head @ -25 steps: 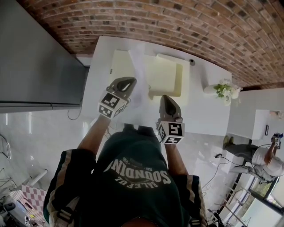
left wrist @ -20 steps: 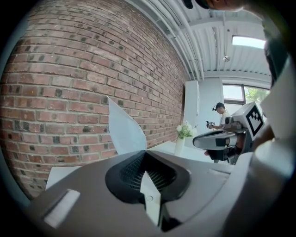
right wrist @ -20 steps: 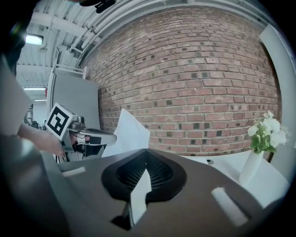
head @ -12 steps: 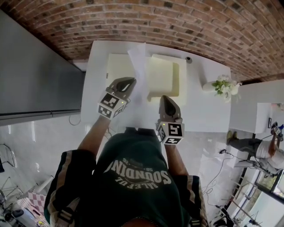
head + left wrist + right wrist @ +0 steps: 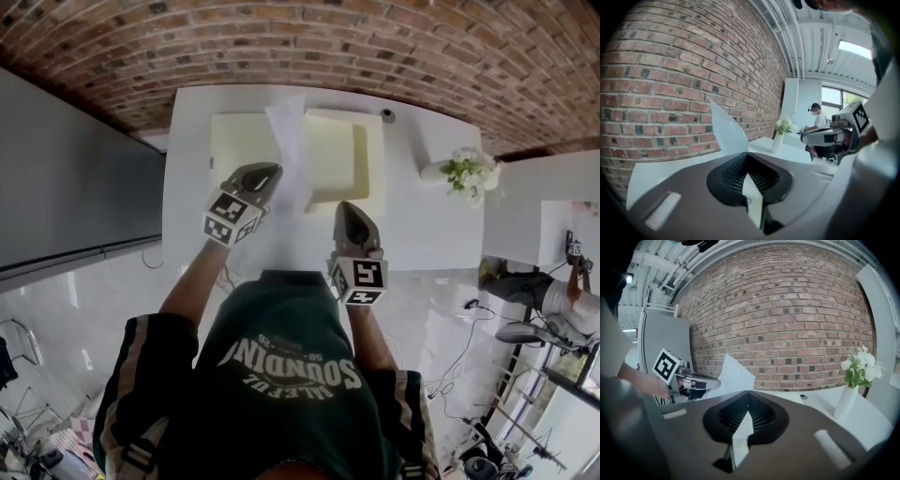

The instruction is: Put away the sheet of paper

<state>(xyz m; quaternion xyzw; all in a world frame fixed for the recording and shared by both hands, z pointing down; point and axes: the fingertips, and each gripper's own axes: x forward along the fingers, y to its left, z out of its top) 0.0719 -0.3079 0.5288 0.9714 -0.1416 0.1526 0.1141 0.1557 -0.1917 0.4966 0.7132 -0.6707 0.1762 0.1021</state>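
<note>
My left gripper has its jaws pressed together on the sheet of paper. The sheet rises straight out of the tips and leans up and to the left. My right gripper is drawn closed as well, its tips meeting. A pale sliver sits in the slit nearer the camera, and I cannot tell whether it is paper.

Only the head view shows how the sheet lies over the table. It runs from my left gripper's tip away toward the far edge, across the line between a flat cream panel on the left and an open cream box on the right. In that view my right gripper's tip is near the sheet's lower corner, at the box's near edge; I cannot tell whether they touch.

The right gripper view shows my left gripper from the side, with the sheet standing up beside it. Farther right in that view a vase of white flowers stands on the table. Behind everything is the brick wall, with a grey cabinet to its left. Only the left gripper view shows a seated person far off by a window.
</note>
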